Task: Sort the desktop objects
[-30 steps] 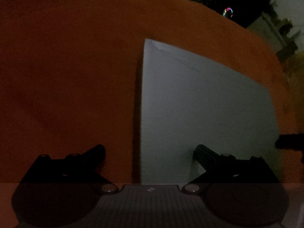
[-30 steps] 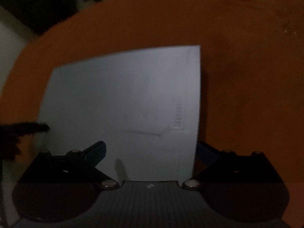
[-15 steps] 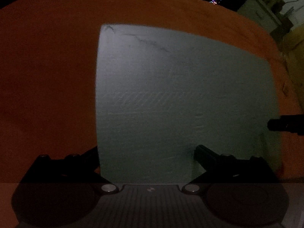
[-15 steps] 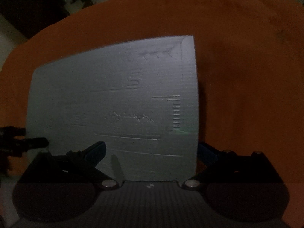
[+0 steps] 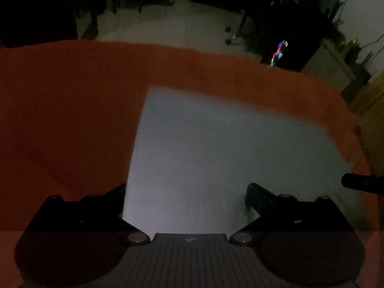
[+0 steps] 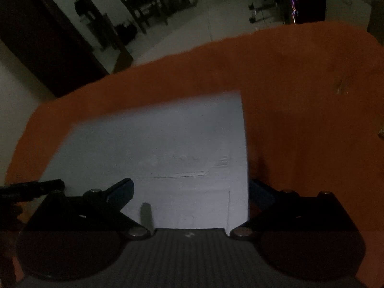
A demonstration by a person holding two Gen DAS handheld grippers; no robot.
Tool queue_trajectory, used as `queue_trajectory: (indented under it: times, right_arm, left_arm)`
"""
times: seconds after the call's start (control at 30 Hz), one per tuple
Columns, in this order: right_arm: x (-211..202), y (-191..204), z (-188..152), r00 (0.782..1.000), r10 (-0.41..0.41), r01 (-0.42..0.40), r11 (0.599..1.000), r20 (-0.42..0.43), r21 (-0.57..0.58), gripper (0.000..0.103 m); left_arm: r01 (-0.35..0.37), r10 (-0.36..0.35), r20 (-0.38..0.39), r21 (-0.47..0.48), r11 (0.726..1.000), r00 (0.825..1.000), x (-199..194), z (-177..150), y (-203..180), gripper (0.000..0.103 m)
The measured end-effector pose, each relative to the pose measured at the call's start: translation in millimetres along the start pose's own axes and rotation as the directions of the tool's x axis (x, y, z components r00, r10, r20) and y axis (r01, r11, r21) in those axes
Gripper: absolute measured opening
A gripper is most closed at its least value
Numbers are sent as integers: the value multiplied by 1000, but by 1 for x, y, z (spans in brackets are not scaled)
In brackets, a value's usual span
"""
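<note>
Both tongs stand wide, holding nothing. Left tongs hover over the near left corner of a pale sheet lying flat on an orange cloth: the left finger sits off the sheet's left edge over the cloth, the right finger over the sheet itself, and whether either touches it cannot be told in the dim light. Right tongs hover over the sheet at its near right corner, the left finger over the sheet and the right finger just past its right edge, over the cloth. Faint creases and small printed marks show on the sheet ahead of the right tongs. Each view catches the other tool's dark tip at its side, at the sheet's far margin. Beyond the cloth's far edge lie a pale floor, dark furniture, and a small coloured light ahead and to the right.
</note>
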State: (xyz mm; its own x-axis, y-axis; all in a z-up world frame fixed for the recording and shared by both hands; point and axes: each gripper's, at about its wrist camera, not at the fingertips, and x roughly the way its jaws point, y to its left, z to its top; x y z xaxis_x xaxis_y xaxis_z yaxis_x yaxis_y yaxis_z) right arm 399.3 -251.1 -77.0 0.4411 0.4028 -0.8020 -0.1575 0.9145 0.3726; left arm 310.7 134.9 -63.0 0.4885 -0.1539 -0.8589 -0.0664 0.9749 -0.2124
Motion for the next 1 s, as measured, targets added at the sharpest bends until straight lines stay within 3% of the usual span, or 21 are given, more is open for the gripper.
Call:
queue_trajectory:
  times: [0.07, 0.2, 0.33, 0.63, 0.8, 0.93, 1.0]
  right_arm:
    - [-25, 3, 1, 1000, 16, -16, 1000, 3, 10, 103]
    - [-80, 8, -8, 998, 50, -51, 999, 22, 10, 103]
    - [-108, 23, -25, 999, 27, -27, 1000, 27, 8, 103]
    - [-196, 33, -137, 994, 32, -34, 999, 104, 22, 103]
    - [-207, 35, -225, 984, -15, 14, 1000, 176, 8, 103]
    - [-178, 31, -261, 982, -77, 76, 997, 175, 8, 103]
    - [-164, 30, -279, 979, -107, 108, 994, 174, 8, 103]
  left_arm:
    - [41, -41, 4, -41, 998, 999, -17, -1, 7, 102]
    - [53, -53, 31, -3, 999, 998, -49, -20, -8, 102]
    - [68, -68, 14, 12, 998, 998, -72, -41, -20, 102]
    - [62, -64, 61, 41, 997, 996, -115, -139, -37, 103]
    - [82, -84, 45, 40, 996, 995, -97, -188, -30, 103]
    - [38, -38, 1, 83, 996, 999, -62, -221, -22, 103]
    - [69, -69, 3, 38, 997, 998, -55, -230, -10, 103]
